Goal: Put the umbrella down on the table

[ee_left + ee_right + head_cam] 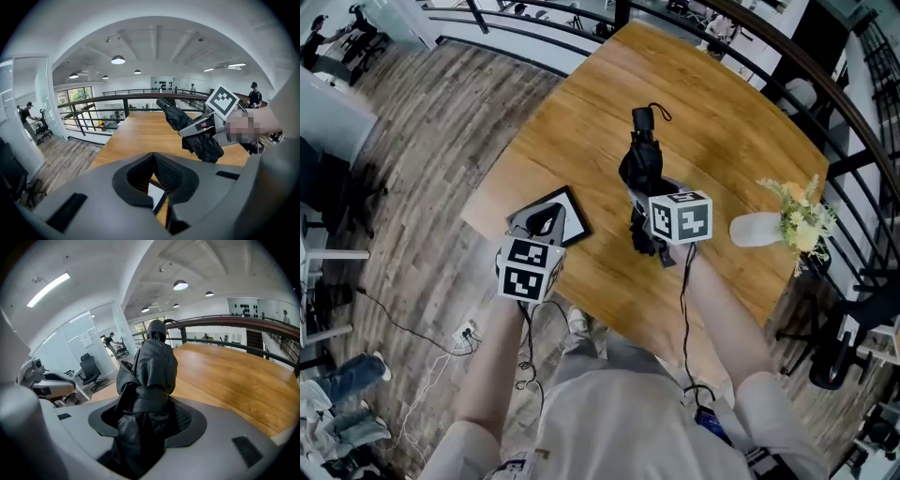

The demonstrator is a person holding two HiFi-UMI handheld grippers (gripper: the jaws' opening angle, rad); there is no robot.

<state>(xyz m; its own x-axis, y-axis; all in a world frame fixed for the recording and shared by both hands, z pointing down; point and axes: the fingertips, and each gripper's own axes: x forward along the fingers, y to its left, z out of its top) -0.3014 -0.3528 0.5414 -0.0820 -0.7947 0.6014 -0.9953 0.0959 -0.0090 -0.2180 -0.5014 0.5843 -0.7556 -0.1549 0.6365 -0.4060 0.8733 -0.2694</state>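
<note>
The right hand-held gripper (147, 401) is clamped on the middle of the folded black umbrella (154, 362), up over the counter (581, 122). The left hand-held gripper (152, 176) is closed, empty. The umbrella looks light and soft outside, stiff inside; hold its middle.

umbrella (642, 167): matt cloth | table (581, 122): smooth, lightly glossy wood

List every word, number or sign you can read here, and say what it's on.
No text can be read.
Left marker cube and right marker cube: black-and-white square patterns only, no words.
Sheets on the glass wall: too blurred to read.
Framed card: too small to make out any print.
</note>
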